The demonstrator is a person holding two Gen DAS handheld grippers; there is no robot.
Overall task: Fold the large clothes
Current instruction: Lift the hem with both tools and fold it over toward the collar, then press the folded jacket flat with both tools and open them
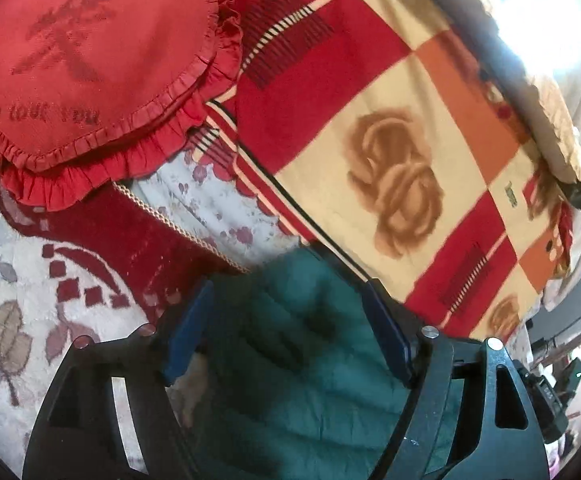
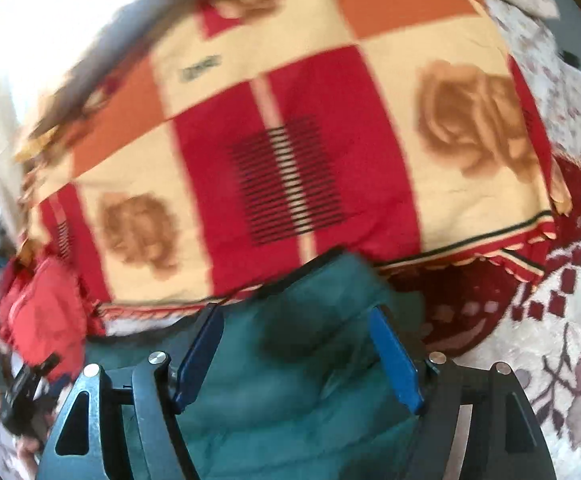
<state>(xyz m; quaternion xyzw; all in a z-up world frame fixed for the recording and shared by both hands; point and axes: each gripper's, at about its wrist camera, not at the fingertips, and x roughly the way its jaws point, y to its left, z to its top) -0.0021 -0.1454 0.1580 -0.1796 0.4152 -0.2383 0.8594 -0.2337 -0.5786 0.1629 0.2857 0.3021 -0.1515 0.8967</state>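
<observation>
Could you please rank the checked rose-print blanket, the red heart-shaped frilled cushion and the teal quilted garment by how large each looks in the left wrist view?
1. Checked rose-print blanket, largest.
2. Red heart-shaped frilled cushion and teal quilted garment: similar in apparent size; the garment lies nearest the camera and is partly hidden, so no firm ranking.

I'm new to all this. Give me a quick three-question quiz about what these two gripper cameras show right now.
1. True or false: both grippers are clamped shut on the green quilted garment.
2. What shape is the red frilled cushion?
3. The patchwork blanket shows: A) roses B) stars C) fish

Key:
1. False: the left gripper and right gripper both stand open, the garment lying between the fingers.
2. Heart-shaped.
3. A
</observation>
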